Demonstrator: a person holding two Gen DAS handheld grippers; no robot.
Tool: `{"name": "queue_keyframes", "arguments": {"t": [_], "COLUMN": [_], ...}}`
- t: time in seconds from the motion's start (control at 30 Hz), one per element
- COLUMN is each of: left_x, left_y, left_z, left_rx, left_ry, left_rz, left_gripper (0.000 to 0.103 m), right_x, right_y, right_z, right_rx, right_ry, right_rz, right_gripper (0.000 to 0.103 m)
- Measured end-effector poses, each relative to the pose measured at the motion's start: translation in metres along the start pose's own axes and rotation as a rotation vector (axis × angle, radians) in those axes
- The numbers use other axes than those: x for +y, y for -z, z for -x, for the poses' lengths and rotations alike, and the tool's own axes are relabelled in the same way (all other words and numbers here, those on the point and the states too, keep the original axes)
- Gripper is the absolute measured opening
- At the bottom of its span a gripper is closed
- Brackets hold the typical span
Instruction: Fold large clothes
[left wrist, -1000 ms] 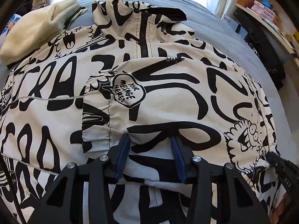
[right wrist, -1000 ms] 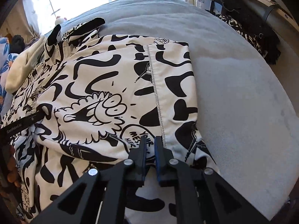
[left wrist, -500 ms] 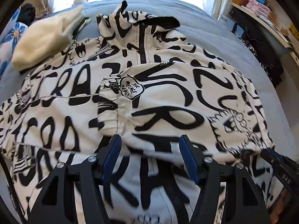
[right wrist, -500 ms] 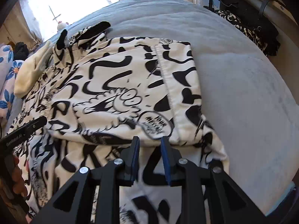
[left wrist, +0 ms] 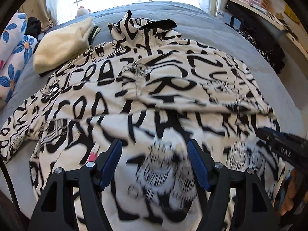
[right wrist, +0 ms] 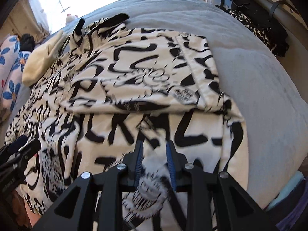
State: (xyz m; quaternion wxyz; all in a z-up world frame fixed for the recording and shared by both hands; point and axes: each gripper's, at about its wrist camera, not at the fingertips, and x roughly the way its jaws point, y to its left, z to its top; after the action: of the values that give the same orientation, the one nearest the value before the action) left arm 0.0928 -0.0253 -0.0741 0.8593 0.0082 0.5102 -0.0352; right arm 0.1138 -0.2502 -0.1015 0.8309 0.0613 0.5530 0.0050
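Left wrist view first: the left tool (left wrist: 155, 161) hangs over the jacket (left wrist: 107, 104) with its jaws spread wide and only blurred print showing between the blue pads (left wrist: 110, 161). A second ago those pads stood much closer together at the gathered cuff of the folded sleeve; the jaws have just been opening, and nothing is gripped between them now. The sleeve (left wrist: 184, 84) that sat right at the fingertips now lies farther up the picture, flat across the chest, so the tool has backed off toward the hem.

Right wrist view tells the same for the right tool (right wrist: 155, 157). Its jaws were all but shut at the sleeve's near edge; they have parted to a narrow gap, and the cloth seen in that gap is the lower body of the jacket (right wrist: 173, 130), lying loose and not pinched. The sleeve (right wrist: 146, 77) rests beyond, its edge well clear of the pads.

Farther off, the zip collar (left wrist: 146, 28) points at the window, and the other sleeve (left wrist: 17, 132) trails out unfolded to the left across the grey bed (left wrist: 202, 21). A cream garment (left wrist: 63, 46) lies just beside the jacket's shoulder.

So my reading is that one sleeve fold has been laid and let go by both tools together. What is left seems to be the second sleeve, then bringing the hem up toward the collar. The near cloth is blurred, so I cannot tell how flat the hem lies.
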Motion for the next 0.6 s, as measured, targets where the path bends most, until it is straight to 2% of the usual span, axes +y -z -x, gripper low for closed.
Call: {"name": "queue_keyframes", "arguments": {"t": [0.2,0.5,0.53,0.6], "left_x": [0.024,0.087,0.094,0.114], "left_y": [0.024,0.055,0.057,0.062], "left_z": [0.019,0.045,0.048,0.056], "left_rx": [-0.003,-0.016,-0.019,-0.028], "left_ry": [-0.016,-0.025,-0.028,-0.042], "left_rz": [0.016,0.102,0.109,0.134], "left_gripper": [0.069,0.069,0.069,0.069], "right_x": [0.028,0.078,0.086,0.101], "right_y": [0.021,0.035,0.036,0.038], "right_z": [0.011,0.024,0.025,0.027], "right_rx": [0.009,-0.006,-0.008,-0.013], "right_ry": [-0.001,0.02,0.018,0.015], "right_rz": [0.064,0.165,0.179,0.202], "right_gripper": [0.024,0.025,0.026,0.037]}}
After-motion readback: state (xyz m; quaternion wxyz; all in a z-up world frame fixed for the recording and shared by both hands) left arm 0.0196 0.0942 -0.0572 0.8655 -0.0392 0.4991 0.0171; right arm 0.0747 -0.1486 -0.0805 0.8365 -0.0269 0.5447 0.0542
